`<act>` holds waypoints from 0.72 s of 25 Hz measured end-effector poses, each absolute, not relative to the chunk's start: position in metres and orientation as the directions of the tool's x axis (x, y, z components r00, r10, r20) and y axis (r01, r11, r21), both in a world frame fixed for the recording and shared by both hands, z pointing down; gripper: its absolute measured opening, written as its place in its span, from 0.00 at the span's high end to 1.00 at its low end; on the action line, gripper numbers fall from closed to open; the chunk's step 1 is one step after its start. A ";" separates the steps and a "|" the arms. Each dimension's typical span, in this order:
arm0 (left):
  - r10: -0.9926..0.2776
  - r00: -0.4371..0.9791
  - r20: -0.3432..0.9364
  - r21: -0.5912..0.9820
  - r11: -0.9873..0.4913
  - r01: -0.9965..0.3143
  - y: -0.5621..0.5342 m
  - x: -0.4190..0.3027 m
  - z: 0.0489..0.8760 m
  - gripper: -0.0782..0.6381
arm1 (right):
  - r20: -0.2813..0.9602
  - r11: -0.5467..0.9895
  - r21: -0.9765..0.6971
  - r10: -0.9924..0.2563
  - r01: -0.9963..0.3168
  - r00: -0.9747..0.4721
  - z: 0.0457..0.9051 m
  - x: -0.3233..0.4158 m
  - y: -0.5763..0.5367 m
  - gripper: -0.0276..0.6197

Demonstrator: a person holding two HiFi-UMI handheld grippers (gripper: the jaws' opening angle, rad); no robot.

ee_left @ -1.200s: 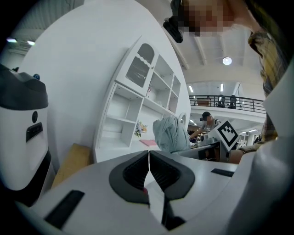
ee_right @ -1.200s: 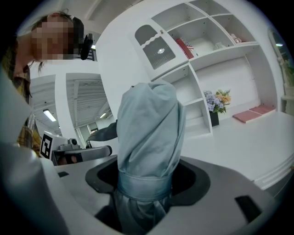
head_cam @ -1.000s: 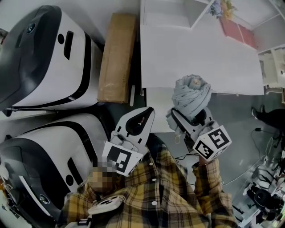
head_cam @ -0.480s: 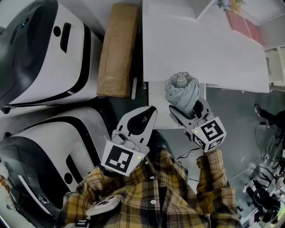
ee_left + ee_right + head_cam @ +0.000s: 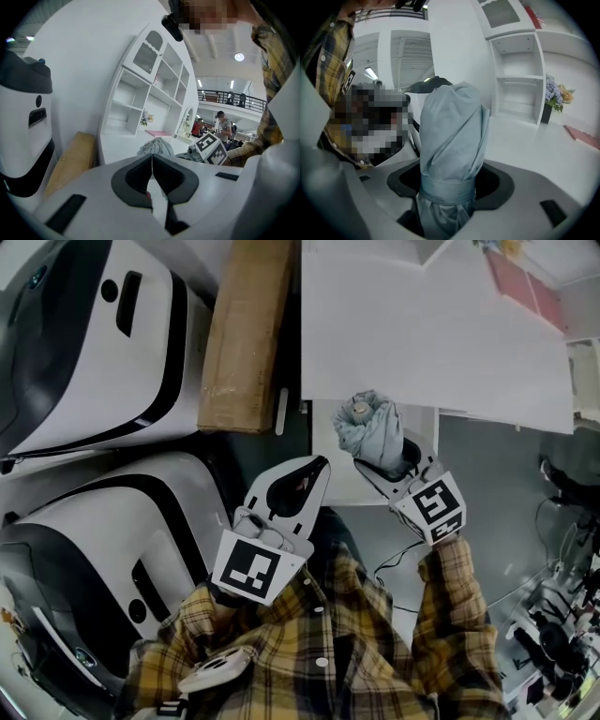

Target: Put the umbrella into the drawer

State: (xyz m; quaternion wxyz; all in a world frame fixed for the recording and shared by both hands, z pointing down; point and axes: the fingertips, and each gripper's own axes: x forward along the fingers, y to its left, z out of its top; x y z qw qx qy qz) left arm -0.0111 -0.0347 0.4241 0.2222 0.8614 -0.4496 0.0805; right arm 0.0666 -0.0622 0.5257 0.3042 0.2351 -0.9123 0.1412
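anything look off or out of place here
Nothing stands out. The folded grey umbrella sits straight in the right claw, strap neatly round it, nothing torn or spilled. The left claw is shut and empty. The brown carton lies flat beside the white desk.

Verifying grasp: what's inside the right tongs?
A folded grey umbrella, strap around it, clamped in the right tongs. Its lower end sits below the jaws, covered; handle not visible.

A white desk stands beside a long cardboard box on grey floor.
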 end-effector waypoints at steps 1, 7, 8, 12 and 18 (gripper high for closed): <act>-0.739 0.581 0.340 0.312 -0.494 -0.812 -0.035 -0.011 0.426 0.85 | 0.631 0.857 -0.106 -0.334 -0.504 -0.701 0.530 0.067 -0.062 0.48; -0.738 0.580 0.346 0.306 -0.496 -0.813 -0.040 -0.010 0.433 0.85 | 0.706 0.911 -0.020 -0.279 -0.413 -0.650 0.559 0.069 -0.060 0.48; -0.737 0.581 0.346 0.305 -0.497 -0.812 -0.041 -0.009 0.435 0.86 | 0.719 0.918 -0.011 -0.269 -0.397 -0.641 0.564 0.070 -0.059 0.48; -0.733 0.581 0.354 0.310 -0.495 -0.812 -0.042 -0.008 0.441 0.85 | 0.756 0.936 -0.004 -0.228 -0.353 -0.614 0.585 0.073 -0.056 0.48; -0.732 0.573 0.370 0.306 -0.486 -0.819 -0.048 -0.007 0.454 0.86 | 0.801 0.950 0.004 -0.190 -0.312 -0.567 0.615 0.083 -0.058 0.48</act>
